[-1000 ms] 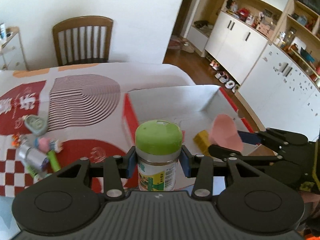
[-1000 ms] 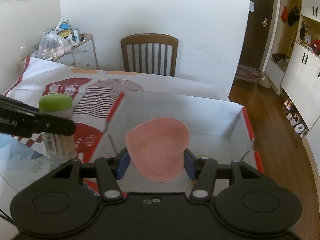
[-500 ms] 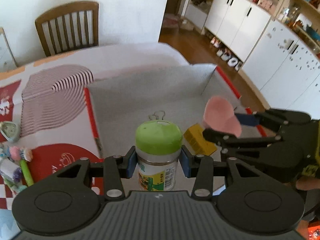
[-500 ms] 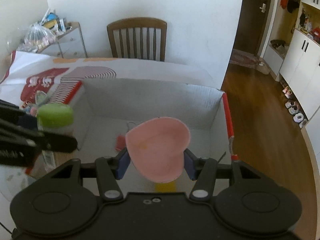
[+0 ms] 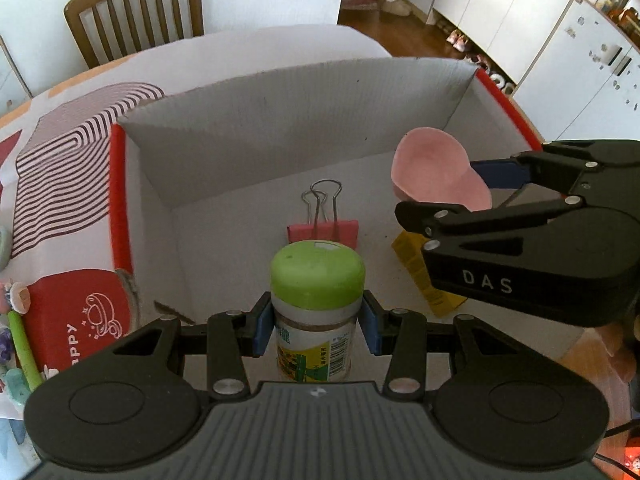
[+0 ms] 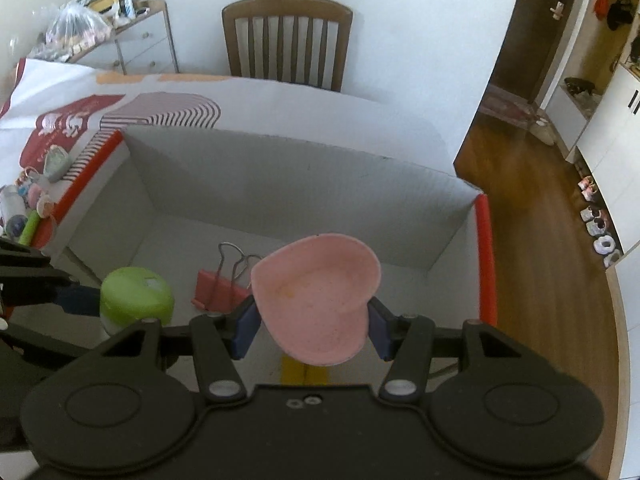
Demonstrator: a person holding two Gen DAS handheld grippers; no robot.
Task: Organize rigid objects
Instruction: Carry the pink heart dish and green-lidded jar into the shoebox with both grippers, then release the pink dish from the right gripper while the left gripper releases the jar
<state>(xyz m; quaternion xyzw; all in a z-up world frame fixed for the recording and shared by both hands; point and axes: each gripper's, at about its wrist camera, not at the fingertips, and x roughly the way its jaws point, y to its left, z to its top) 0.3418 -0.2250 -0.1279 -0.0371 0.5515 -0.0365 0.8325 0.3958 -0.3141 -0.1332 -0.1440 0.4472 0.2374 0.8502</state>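
Note:
My left gripper [image 5: 317, 330] is shut on a small jar with a green cap [image 5: 317, 276], held upright over the floor of an open white cardboard box [image 5: 280, 128]. My right gripper [image 6: 314, 330] is shut on a pink heart-shaped dish [image 6: 316, 300], also inside the box's opening. In the left wrist view the dish [image 5: 436, 172] and right gripper [image 5: 480, 188] hang to the right of the jar. In the right wrist view the jar [image 6: 136, 292] sits low on the left. A red binder clip [image 5: 323, 229] and a yellow packet [image 5: 424, 276] lie on the box floor.
The box has red-edged side flaps [image 5: 118, 200]. Several small toys and a green stick [image 5: 22, 344] lie on the patterned tablecloth [image 5: 72, 152] left of the box. A wooden chair [image 6: 286, 40] stands behind the table. White cupboards [image 5: 560, 48] and wooden floor lie to the right.
Both grippers have moved forward and down into the box with their loads still held. The box floor, binder clip and yellow packet now fill more of both views.

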